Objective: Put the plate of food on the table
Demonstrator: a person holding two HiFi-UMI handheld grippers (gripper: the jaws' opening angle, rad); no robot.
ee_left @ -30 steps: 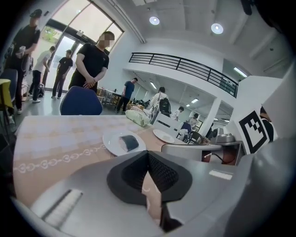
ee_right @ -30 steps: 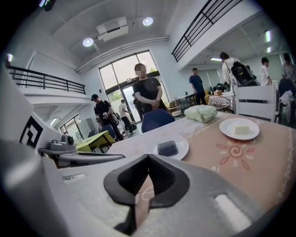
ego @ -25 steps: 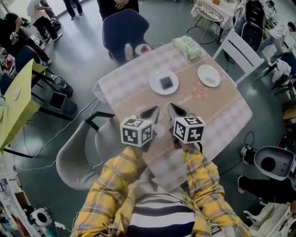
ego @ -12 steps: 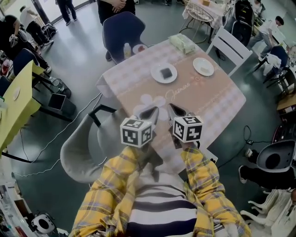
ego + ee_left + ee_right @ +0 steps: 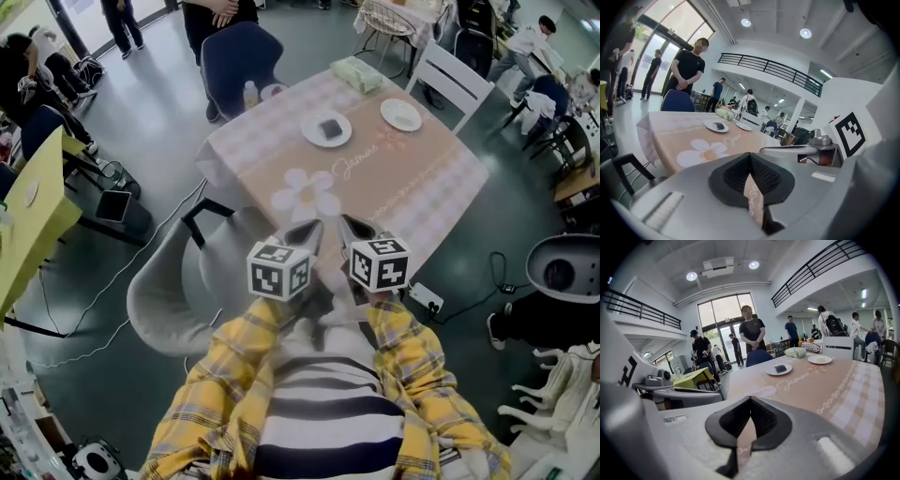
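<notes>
A white plate with a dark piece of food (image 5: 326,129) rests on the far half of the pink checked table (image 5: 403,178). It also shows in the left gripper view as the plate of food (image 5: 716,125) and in the right gripper view as the plate of food (image 5: 778,369). My left gripper (image 5: 300,234) and right gripper (image 5: 354,229) hang side by side near the table's near edge, well short of the plate. Both are shut with nothing between their jaws: left gripper (image 5: 750,159), right gripper (image 5: 749,404).
A second white plate (image 5: 401,114), a green packet (image 5: 356,73) and a small bottle (image 5: 249,94) sit at the table's far side. A grey chair (image 5: 169,300) stands at my left, a blue chair (image 5: 239,56) and a white chair (image 5: 450,80) beyond. A person stands behind the blue chair.
The table and its plates have drawn away up the head view and look smaller. Both grippers, still shut, have moved back from the table together.
</notes>
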